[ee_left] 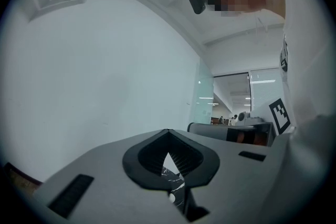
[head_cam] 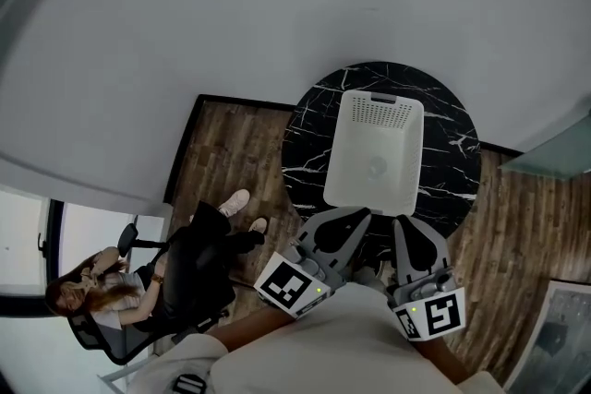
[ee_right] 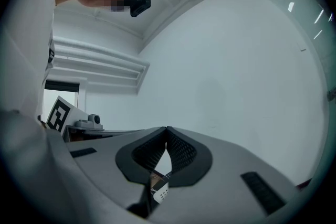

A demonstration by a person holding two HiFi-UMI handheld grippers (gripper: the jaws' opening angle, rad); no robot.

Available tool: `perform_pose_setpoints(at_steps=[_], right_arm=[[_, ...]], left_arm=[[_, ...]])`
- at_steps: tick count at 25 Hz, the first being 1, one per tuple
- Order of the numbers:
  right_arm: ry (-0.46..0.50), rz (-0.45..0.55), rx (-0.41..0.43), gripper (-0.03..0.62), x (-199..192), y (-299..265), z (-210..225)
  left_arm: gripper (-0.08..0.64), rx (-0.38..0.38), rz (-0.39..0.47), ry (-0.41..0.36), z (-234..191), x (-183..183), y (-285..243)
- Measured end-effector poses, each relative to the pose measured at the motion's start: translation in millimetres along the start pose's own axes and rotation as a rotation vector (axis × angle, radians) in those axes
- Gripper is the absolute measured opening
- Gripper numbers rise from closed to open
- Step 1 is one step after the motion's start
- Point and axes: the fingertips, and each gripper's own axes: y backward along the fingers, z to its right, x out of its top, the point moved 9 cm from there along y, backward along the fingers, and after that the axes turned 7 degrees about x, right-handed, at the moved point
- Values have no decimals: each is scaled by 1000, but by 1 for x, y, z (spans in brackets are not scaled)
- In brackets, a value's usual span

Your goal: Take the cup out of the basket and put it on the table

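Marble table (head_cam: 454, 119), basket (head_cam: 378, 113) whole overhead — left tool (ee_left: 168, 132), right tool (ee_right: 167, 129) closed

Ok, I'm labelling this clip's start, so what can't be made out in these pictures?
- Cup: head view, just a faint pale ring in the white basket; too small to confirm.
- Basket, both gripper views: hidden behind the shut left tool and right tool; only slivers show through.
- Table near edge: head view, covered by the tools.

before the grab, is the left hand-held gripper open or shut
Shut: the left hand-held gripper has its jaw tips touching, nothing between them.
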Motion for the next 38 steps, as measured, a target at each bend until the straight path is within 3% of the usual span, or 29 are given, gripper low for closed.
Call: perform_pose_setpoints(at_steps=[6, 12, 25, 38], right_arm=[[-12, -76, 25, 6, -18, -1, 6], [61, -175, 36, 6, -33, -11, 14], [166, -304, 144, 8, -65, -44, 23], [221, -414, 155, 8, -94, -71, 42]], left_arm=[[-6, 21, -57, 28, -1, -21, -5], [-6, 50, -105, 26, -10, -31, -14], [-6, 78, -196, -15, -36, -55, -24], [-6, 92, -304, -13, -60, -92, -50]])
